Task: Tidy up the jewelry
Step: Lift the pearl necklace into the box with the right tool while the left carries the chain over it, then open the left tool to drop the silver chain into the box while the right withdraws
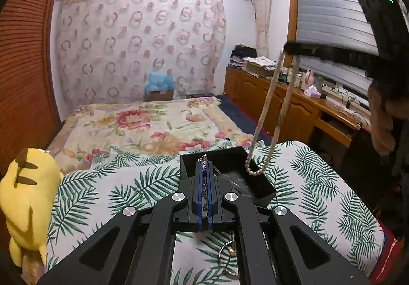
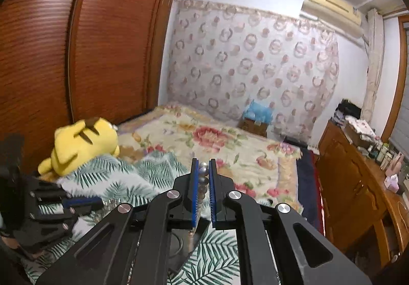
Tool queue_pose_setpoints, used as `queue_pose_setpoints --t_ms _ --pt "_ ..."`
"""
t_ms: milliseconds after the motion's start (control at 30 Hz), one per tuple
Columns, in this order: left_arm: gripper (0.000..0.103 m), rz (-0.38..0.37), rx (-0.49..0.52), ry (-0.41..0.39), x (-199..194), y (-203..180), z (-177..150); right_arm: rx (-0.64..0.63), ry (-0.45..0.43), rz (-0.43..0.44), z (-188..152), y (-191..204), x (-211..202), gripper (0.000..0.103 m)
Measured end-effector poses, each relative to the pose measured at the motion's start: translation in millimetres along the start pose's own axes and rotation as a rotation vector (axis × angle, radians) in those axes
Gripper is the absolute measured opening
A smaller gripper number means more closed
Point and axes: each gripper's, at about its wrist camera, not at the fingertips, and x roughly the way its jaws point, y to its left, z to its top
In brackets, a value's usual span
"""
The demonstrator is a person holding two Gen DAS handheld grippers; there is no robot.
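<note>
My left gripper [image 1: 204, 166] is shut on a thin silver chain [image 1: 203, 159], whose end pokes up past the blue pads. Just beyond the pads, an open black box [image 1: 258, 189] stands on a fern-print cloth [image 1: 143, 182]. A pearl necklace [image 1: 269, 95] hangs in a long loop from my right gripper [image 1: 287, 47] at the upper right, and its lowest beads dangle at the box's right side. In the right wrist view, my right gripper [image 2: 203, 161] is shut on the pearl necklace [image 2: 203, 172]. The left gripper [image 2: 95, 202] shows blurred at the left.
More small jewelry [image 1: 227, 254] lies on the fern cloth under my left gripper. A yellow plush toy [image 1: 28, 198] lies at the left, on the bed with a floral cover [image 1: 143, 121]. A wooden cabinet [image 1: 288, 106] with clutter runs along the right. A person's hand [image 1: 383, 118] holds the right gripper.
</note>
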Motion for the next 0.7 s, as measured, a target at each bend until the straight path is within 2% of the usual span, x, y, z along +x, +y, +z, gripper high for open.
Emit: queue_pose_setpoints --t_ms 200,433,500,600,700 --pt "0.002 0.012 0.005 0.037 25.0 -0.4 -1.4 0.048 0.110 0.049 -41.7 0.6 45.6 0.009" --pt "0.002 0.027 0.010 0.068 49.8 1.8 0.4 0.083 0.179 0.082 -71.0 5.2 69.3 0.009" --pt "0.002 0.030 0.013 0.075 56.3 1.0 1.6 0.085 0.190 0.087 -75.3 6.8 70.8 0.018" --pt "0.002 0.031 0.019 0.085 65.5 -2.8 1.8 0.089 0.195 0.102 -83.5 8.5 68.1 0.023" --pt "0.002 0.033 0.027 0.097 74.1 -6.2 1.2 0.096 0.199 0.108 -91.8 7.0 62.3 0.024"
